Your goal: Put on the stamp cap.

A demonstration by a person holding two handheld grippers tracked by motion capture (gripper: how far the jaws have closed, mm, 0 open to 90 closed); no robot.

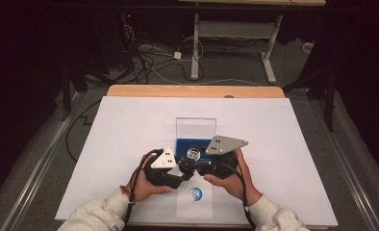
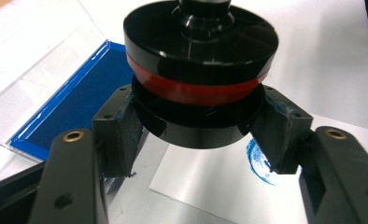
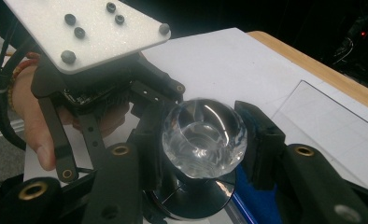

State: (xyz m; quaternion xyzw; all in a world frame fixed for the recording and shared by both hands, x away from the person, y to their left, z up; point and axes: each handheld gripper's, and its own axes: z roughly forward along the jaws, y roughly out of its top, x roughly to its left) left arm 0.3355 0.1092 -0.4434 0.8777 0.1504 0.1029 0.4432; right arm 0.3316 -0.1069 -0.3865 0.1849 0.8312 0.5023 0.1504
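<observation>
Blue ink pad (image 2: pixel 79 93) sits in its open case, clear lid (image 1: pixel 195 127) standing upright behind it. The round black stamp (image 2: pixel 201 70) with a red band is held up just in front of the pad, over the white slip (image 1: pixel 195 204) that carries a blue print (image 1: pixel 195 193). Left gripper (image 2: pixel 198 149) is pinching the stamp's black base, right gripper (image 3: pixel 203 140) is clamped on its clear knob (image 3: pixel 204 137). Everything's on a white sheet (image 1: pixel 130 134) over the wooden table (image 1: pixel 192 90).

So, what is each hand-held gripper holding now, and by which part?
Both hold one stamp: left hand-held gripper on its black base, right hand-held gripper on its clear knob.
</observation>
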